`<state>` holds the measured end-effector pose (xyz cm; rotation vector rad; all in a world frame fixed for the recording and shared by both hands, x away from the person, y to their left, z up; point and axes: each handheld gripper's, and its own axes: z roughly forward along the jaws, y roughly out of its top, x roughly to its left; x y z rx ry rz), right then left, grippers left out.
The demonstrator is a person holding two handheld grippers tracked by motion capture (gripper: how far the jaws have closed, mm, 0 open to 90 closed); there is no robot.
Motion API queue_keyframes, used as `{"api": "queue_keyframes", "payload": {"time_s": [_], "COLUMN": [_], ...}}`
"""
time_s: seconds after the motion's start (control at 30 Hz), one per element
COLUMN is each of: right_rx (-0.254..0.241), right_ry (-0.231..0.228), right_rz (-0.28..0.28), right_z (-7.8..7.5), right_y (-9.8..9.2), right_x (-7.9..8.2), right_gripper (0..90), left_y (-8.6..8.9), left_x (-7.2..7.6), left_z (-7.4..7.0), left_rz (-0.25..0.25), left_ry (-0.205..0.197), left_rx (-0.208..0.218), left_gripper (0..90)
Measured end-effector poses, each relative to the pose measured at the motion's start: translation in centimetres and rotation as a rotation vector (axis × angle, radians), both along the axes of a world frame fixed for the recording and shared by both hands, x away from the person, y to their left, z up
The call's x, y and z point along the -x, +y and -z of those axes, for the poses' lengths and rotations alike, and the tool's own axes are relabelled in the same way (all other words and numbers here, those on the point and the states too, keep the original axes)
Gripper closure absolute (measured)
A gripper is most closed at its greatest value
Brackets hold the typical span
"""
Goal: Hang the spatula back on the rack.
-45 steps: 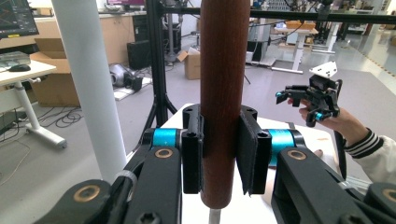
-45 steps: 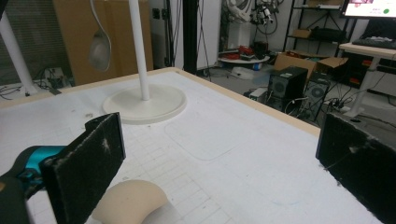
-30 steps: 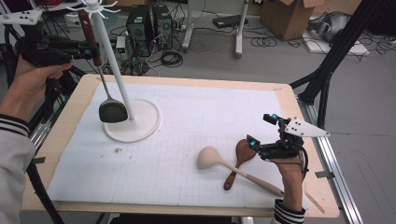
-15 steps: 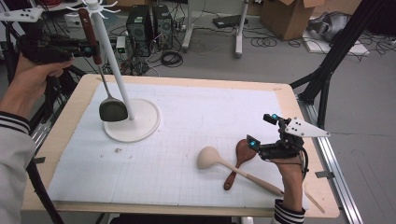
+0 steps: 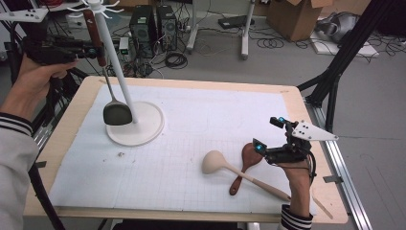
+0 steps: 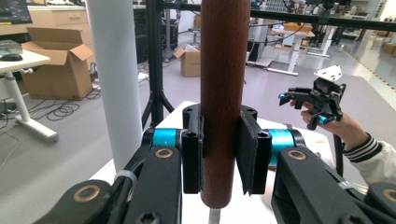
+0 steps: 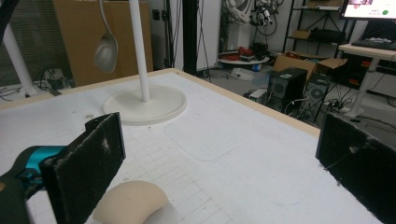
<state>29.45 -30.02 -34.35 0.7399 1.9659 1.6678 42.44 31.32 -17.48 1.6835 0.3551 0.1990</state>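
A spatula with a brown wooden handle and a dark head hangs upright beside the pole of a white hook stand. My left gripper is shut on that handle, whose sides both pads press, with the pole just to its left. My right gripper is held open above the mat at the right. Below it lie a beige ladle and a small brown wooden spoon. In the right gripper view nothing is between the wide-apart pads, and the ladle's bowl lies below them.
The stand's round white base sits at the mat's back left. A white gridded mat covers the wooden table. Computer towers, cables and cardboard boxes stand on the floor beyond the far edge. A black frame leg rises at the right.
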Motion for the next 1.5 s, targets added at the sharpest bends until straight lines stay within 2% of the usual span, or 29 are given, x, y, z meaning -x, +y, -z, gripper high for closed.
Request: {"api": "queue_keyframes", "payload": {"time_s": [0.83,1.1,1.23,1.3,1.5], "right_rx": [-0.002,-0.008,-0.004,-0.003,-0.003], "right_ry": [0.002,-0.003,0.003,0.001,0.006], "right_rz": [0.000,0.007,0.004,0.005,0.007], "right_z": [0.1,0.0,0.1,0.1,0.2], "right_y": [-0.2,-0.3,-0.2,-0.2,-0.2], "right_x": [0.0,0.0,0.0,0.0,-0.1], "right_gripper": [0.2,0.2,0.2,0.2,0.2], "left_y": [-0.1,0.1,0.5,0.8,1.1], "left_x": [-0.5,-0.3,0.0,0.1,0.7], "left_z": [0.6,0.7,0.8,0.8,0.7], "left_rz": [0.005,-0.010,-0.045,-0.045,-0.055], "left_ry": [0.000,-0.024,-0.045,-0.050,-0.060], "left_rx": [0.015,0.019,0.014,0.026,0.009], "left_gripper": [72.9,70.4,67.5,67.9,67.8]}}
